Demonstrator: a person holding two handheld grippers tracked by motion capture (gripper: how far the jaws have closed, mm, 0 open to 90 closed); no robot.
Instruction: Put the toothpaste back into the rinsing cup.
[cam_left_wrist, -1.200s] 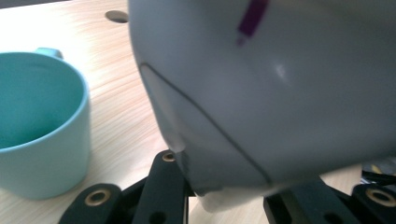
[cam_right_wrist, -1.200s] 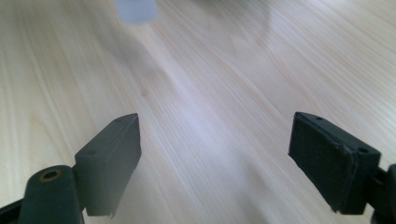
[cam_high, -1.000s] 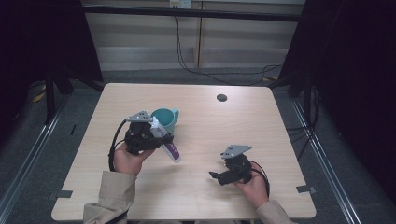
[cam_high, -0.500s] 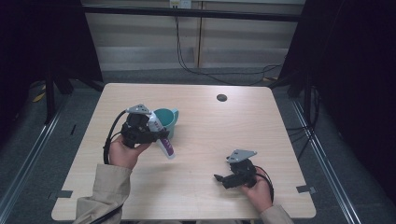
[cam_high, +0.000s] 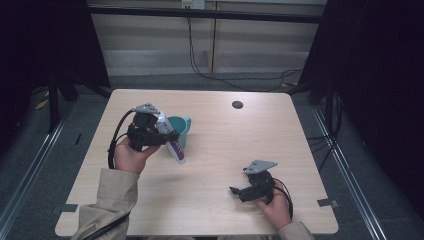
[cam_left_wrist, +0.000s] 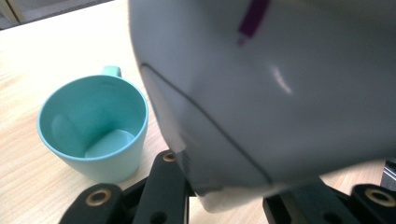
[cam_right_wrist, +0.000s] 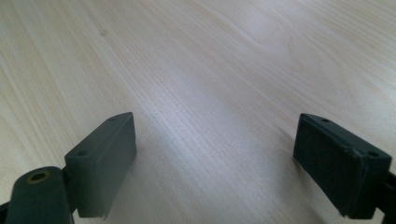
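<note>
- Holding a white tube (cam_high: 172, 140) with purple print in the left hand-held gripper (cam_high: 159, 134), jaws closed on its flat upper end, cap end hanging down toward the counter (cam_high: 300, 150).
- Hovering that tube just beside the teal cup (cam_high: 178, 130), on the side nearer the counter's front edge; seen from the left gripper view, the tube (cam_left_wrist: 280, 93) looms close with the cup (cam_left_wrist: 93, 126) standing upright, empty, slightly behind and to one side.
- Sitting in the left half of the counter, cup about midway between back and front edges.
- Resting low near the front right corner: the right hand-held gripper (cam_high: 246, 189), jaws spread wide over bare wood, gripping nothing.
- Judging the step in hand as carrying the tube to the cup, not yet over its rim.
- Calling next for lifting the tube clear of the rim, centring it above the opening, lowering it cap end first, then opening the jaws.
</note>
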